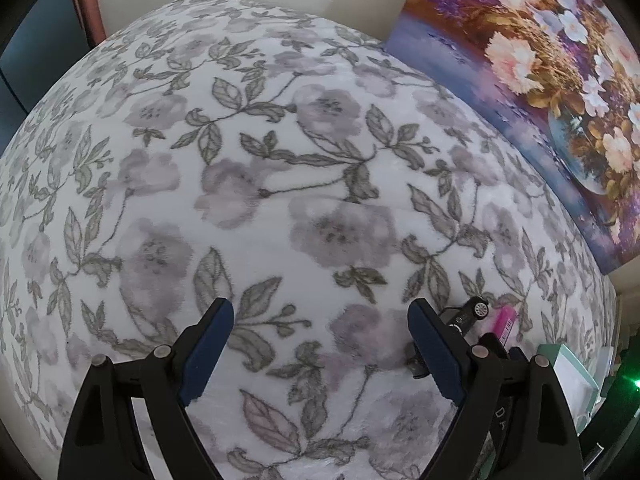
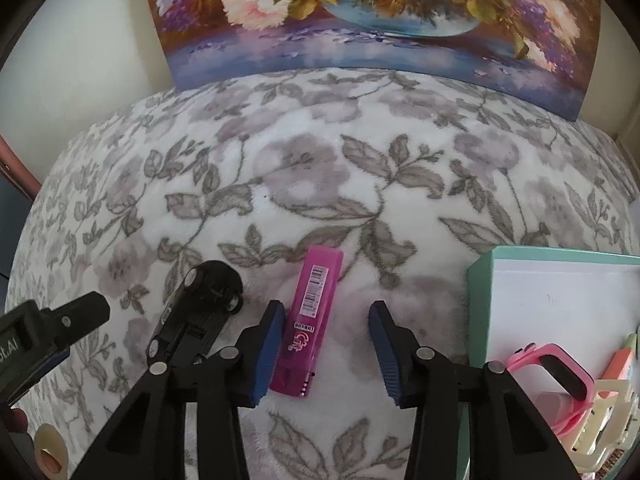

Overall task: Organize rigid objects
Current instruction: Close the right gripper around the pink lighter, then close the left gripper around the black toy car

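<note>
A pink flat case (image 2: 312,324) with a barcode lies on the floral blanket (image 2: 320,184), between my right gripper's open fingers and close to the left one. My right gripper (image 2: 326,322) is open and empty. A black toy car (image 2: 200,312) lies just left of it. A mint box (image 2: 560,320) at the right holds a pink watch (image 2: 560,376) and other small items. My left gripper (image 1: 320,318) is open and empty over bare blanket (image 1: 280,160). The toy car (image 1: 470,312) and pink case (image 1: 506,320) show behind its right finger.
A flower painting (image 2: 380,20) leans against the wall at the back of the bed; it also shows in the left wrist view (image 1: 540,100). The left gripper's body (image 2: 48,336) enters the right wrist view at the left. The mint box corner (image 1: 568,368) sits at far right.
</note>
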Motion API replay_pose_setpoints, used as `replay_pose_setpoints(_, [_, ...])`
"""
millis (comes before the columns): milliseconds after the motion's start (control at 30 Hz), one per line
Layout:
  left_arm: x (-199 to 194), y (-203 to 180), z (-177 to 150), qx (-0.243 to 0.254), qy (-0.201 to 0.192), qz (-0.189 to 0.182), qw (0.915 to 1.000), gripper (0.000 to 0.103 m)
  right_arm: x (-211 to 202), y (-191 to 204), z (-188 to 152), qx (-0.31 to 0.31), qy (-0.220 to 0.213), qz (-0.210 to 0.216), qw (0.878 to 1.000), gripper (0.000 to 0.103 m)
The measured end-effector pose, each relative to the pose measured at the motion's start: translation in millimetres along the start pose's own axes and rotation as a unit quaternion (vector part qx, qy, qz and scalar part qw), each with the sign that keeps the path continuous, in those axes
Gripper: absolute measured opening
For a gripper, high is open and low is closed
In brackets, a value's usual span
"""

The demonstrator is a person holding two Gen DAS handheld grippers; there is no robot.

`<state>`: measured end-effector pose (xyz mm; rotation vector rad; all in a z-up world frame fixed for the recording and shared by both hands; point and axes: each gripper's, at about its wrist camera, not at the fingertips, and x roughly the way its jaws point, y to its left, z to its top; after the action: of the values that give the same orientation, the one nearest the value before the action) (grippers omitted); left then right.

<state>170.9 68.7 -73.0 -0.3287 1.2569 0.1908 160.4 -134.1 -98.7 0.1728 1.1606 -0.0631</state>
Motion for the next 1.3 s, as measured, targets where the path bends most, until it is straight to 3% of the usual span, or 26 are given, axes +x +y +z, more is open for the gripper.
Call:
replay_pose_setpoints(367, [-1.0, -13.0, -2.1, 0.025, 0.002, -0.019, 0.9995, 0.089, -3.0, -9.5, -1.1, 0.004, 0.0, -0.007, 1.0, 0.022])
replay_pose_setpoints(867, [-7.5, -35.9, -5.2, 0.069, -0.025, -0.031, 0.9968, 0.089, -29.8, -44.6, 7.0, 0.057, -0.015, 0.021, 0.998, 0.021])
replay_pose_setpoints(1300, [4.9, -68.3, -22.2, 0.138, -0.034, -0.032, 0.9893, 0.087, -53.3, -66.3, 15.0, 0.087, -0.035, 0.036, 0.995, 0.021])
